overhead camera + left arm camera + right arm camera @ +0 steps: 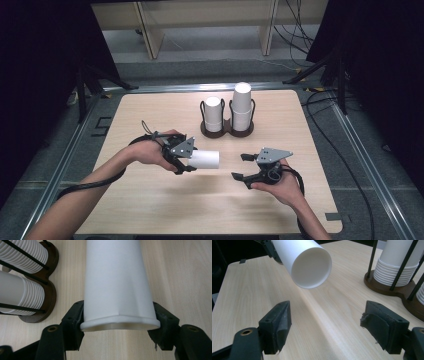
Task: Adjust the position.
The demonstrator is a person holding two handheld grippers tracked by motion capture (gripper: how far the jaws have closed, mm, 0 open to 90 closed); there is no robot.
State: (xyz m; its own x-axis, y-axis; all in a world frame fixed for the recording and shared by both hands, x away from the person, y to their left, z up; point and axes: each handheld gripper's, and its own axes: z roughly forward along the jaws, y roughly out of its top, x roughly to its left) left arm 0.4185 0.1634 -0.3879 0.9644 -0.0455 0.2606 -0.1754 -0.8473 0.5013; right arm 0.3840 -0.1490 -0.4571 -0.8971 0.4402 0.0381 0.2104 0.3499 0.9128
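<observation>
Left hand-held gripper has the white paper cup clamped, lying on its side above the pale wood worktop. In the left gripper view its 2 black pads press on either side of the cup just above the rolled rim, and the wall there is squeezed slightly flat. The cup's other end points away toward the right hand-held gripper.

That right hand-held gripper sits low over the worktop, near the cup but apart from it, jaws spread wide with nothing between them. In the right gripper view its pads frame bare wood, and the cup hangs above and beyond them, its round end facing the camera, gripped at its far end by the other gripper.

At the back of the worktop stands the dark wooden cup holder with 2 bays and thin black upright rods. The left bay carries a shorter stack of white cups, the right bay a taller stack. In the left gripper view the holder lies just left of the held cup, ribbed rims of both stacks showing. Each hand wraps its gripper's body, cables trailing back along the forearms.
</observation>
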